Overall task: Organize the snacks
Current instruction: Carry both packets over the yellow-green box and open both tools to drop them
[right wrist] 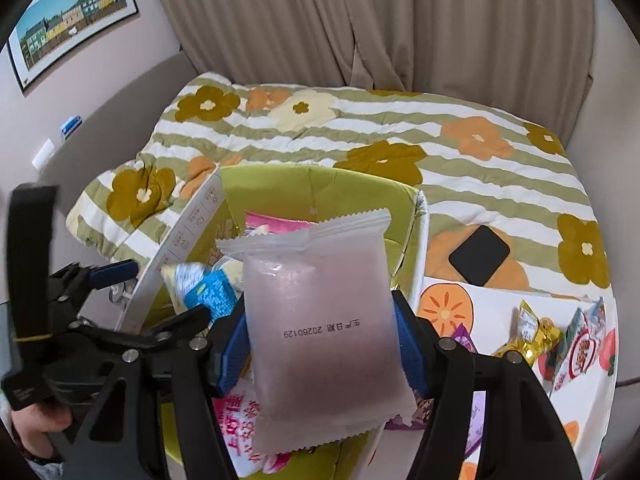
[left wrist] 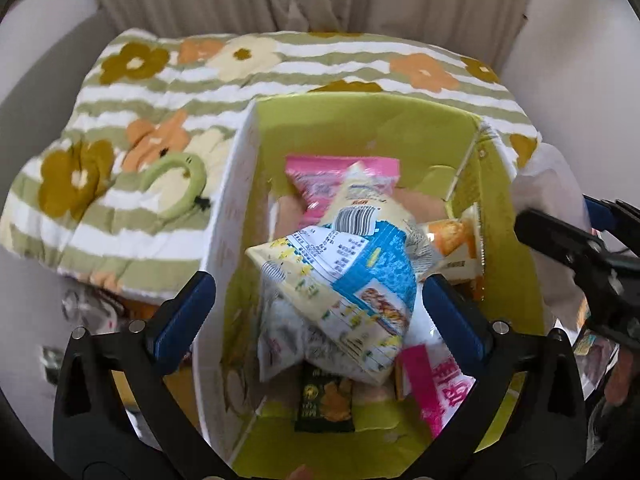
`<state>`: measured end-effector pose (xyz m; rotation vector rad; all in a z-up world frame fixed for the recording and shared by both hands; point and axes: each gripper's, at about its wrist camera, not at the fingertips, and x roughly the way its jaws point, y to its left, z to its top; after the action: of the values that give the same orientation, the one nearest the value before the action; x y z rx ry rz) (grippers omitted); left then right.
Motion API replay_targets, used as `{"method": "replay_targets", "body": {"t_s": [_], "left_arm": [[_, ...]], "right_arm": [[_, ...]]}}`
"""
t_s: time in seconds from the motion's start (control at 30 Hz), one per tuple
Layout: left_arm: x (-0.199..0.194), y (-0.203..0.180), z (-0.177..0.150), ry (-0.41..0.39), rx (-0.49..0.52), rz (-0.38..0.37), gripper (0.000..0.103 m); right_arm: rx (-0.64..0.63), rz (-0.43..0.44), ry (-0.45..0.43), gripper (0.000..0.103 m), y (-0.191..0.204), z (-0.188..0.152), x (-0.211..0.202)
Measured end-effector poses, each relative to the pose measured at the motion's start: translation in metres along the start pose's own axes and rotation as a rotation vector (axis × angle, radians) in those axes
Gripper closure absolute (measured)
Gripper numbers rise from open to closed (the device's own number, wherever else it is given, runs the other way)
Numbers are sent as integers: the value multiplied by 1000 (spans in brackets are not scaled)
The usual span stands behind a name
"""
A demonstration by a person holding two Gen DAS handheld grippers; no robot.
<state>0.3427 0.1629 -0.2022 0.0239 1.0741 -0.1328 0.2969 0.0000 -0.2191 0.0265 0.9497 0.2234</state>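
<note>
Right gripper point(right wrist: 320, 332) clamps a pink pouch point(right wrist: 316, 320) above the box point(left wrist: 360, 120); your left gripper point(left wrist: 318, 312) gapes wide, empty, over the blue packet point(left wrist: 344, 280) inside. Releasing early risks the pouch sliding off the heap.

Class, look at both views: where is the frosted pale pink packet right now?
In the right wrist view, the pale pink packet sits centre frame, clamped between the right gripper's jaws, above the green box of snacks.
</note>
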Motion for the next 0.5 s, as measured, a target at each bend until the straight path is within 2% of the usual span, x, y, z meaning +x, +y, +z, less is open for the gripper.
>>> {"method": "replay_targets", "body": {"t_s": [0.13, 0.3, 0.33, 0.43, 0.5], "left_arm": [[-3, 7, -11, 18, -55, 3, 1], [-6, 8, -11, 10, -75, 36, 1], [-6, 7, -12, 8, -74, 43, 1], [-4, 6, -16, 17, -64, 65, 1], [-1, 5, -22, 23, -63, 65, 1]], "right_arm": [[-14, 24, 35, 43, 1, 5, 18], [-14, 38, 47, 42, -1, 17, 36], [-8, 47, 43, 40, -2, 19, 38], [5, 58, 30, 4, -4, 19, 39], [12, 55, 22, 2, -7, 13, 37]]}}
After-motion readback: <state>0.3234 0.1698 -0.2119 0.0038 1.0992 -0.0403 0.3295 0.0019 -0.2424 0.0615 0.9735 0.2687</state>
